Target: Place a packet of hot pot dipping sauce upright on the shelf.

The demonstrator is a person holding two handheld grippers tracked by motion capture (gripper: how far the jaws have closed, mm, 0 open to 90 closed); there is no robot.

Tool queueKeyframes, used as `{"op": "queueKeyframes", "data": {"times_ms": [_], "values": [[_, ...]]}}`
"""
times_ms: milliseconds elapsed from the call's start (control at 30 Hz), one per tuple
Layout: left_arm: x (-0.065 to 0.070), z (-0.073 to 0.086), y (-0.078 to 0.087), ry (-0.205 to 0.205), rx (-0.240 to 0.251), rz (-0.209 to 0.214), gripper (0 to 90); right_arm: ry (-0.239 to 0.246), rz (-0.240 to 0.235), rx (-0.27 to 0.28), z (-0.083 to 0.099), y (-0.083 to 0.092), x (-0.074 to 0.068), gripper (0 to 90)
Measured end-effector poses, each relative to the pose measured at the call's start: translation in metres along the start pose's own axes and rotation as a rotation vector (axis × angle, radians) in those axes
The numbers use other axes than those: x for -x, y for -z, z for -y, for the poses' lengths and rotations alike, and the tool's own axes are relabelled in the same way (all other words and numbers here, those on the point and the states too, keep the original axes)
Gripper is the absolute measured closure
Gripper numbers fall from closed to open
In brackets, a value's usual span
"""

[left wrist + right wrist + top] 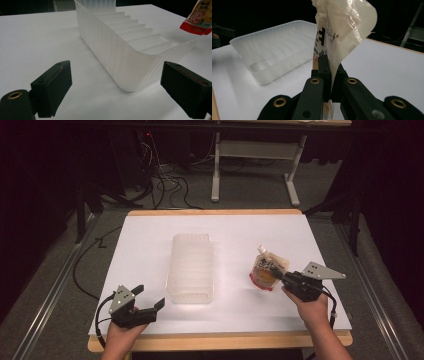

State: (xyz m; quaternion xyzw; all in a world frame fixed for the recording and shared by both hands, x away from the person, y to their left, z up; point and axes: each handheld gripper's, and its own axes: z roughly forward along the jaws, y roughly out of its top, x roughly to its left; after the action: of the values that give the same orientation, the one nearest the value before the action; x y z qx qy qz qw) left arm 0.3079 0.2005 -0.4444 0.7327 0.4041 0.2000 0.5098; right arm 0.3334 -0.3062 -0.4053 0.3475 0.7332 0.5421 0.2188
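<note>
On a white worktop (150, 245), the left tongs (150, 298) rest released near the front edge. Just right of them, mid-worktop, stands a clear ribbed tray (191, 267) with nothing visible inside. Farther right, the right tongs (278, 274) are clenched on a spouted pouch (268, 268), well apart from the tray.

White desk, one tray on it

The desk (150, 240) has a white top with a light wooden edge (visible along the near and far sides), and a clear ribbed plastic tray (191, 268) lies directly on it near the middle, its long side running away from the person.
</note>
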Motion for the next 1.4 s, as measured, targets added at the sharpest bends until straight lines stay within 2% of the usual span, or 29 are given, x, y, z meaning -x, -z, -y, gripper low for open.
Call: {"op": "queueKeyframes", "data": {"times_ms": [200,400,633,1000,1400], "values": [[0.000,0.000,0.001,0.000,0.003,-0.002,10.6,0.012,-0.010,0.004,-0.006,-0.004,-0.003,90.0],[0.000,0.000,0.001,0.003,0.010,-0.005,10.6,0.018,-0.044,0.010,-0.014,-0.012,-0.009,90.0],[-0.001,0.000,0.002,0.007,0.011,-0.007,10.6,0.039,-0.113,0.012,-0.024,-0.028,-0.022,90.0],[-0.001,0.000,0.003,0.007,0.012,-0.009,10.6,0.069,-0.196,0.012,-0.033,-0.046,-0.042,90.0],[-0.002,0.000,0.004,0.014,0.015,-0.008,10.6,0.094,-0.254,-0.001,-0.037,-0.058,-0.058,90.0]]}}
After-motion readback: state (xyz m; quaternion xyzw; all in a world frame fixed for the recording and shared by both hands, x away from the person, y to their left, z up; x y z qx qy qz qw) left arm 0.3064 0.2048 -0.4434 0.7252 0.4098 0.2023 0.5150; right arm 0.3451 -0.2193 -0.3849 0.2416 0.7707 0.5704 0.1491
